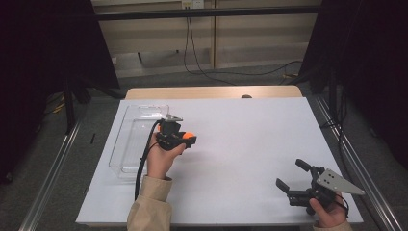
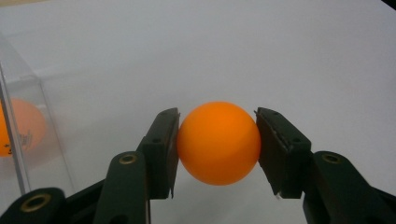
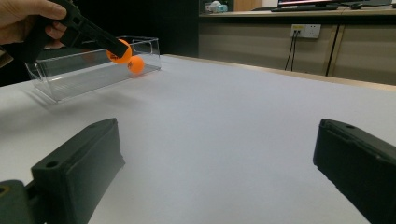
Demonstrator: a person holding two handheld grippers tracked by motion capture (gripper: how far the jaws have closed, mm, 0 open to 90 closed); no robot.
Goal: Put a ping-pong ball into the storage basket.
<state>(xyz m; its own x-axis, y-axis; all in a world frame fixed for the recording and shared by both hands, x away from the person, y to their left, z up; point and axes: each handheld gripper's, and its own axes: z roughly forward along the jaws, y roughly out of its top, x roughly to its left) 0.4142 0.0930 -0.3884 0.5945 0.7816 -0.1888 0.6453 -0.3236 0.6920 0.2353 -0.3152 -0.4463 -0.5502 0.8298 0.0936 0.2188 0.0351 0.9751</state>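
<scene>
one orange ball (image 2: 218,143) is in my left gripper (image 1: 185,139), pressed between both jaws.

my left jaws are closed on the ball from its two sides, and i hold it above the white table cover (image 1: 240,144), just beside the right wall of the clear plastic box (image 1: 126,144). a second orange ball (image 3: 136,64) lies inside this box, near its far end, and in the left gripper view i see it through the clear wall. my right gripper (image 1: 294,176) is well apart, at the near right corner of the table; its jaws stand wide apart and nothing is between them. in the right gripper view the held ball is in front of the box.
</scene>
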